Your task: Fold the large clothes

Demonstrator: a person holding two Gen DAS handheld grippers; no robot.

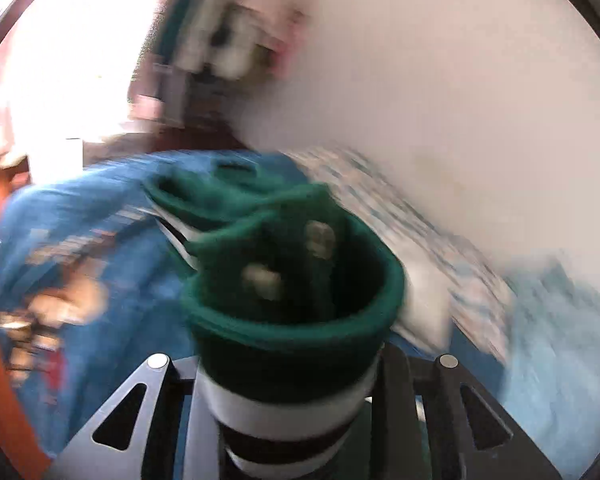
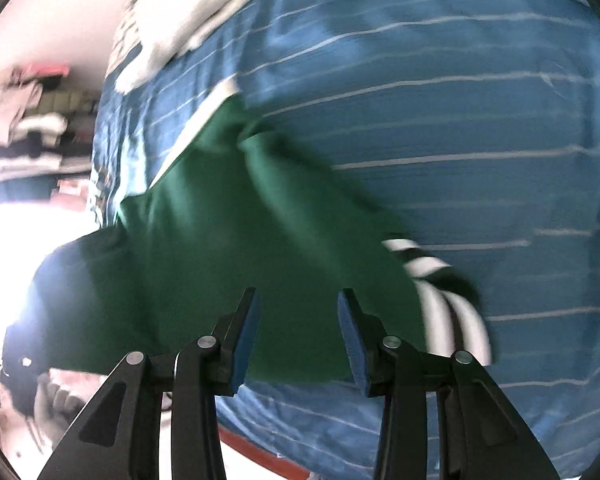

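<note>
A dark green garment [image 1: 292,280] with a white and black striped cuff [image 1: 284,412] is bunched up in my left gripper [image 1: 296,360]. The gripper is shut on it, and the cloth hides its fingertips. This view is blurred. In the right wrist view the green garment [image 2: 228,232] lies spread on the blue bed cover, with its striped cuff [image 2: 440,292] at the right. My right gripper [image 2: 298,320] hangs just above the garment's near edge. It is open, its blue pads [image 2: 246,340] apart with nothing between them.
The blue bed cover with thin white lines [image 2: 440,120] fills most of the right wrist view. A white pillow [image 2: 188,20] lies at its far end. Shelves of folded clothes [image 2: 32,132] stand at the left, beside bright window glare. A pale wall [image 1: 440,80] rises behind the bed.
</note>
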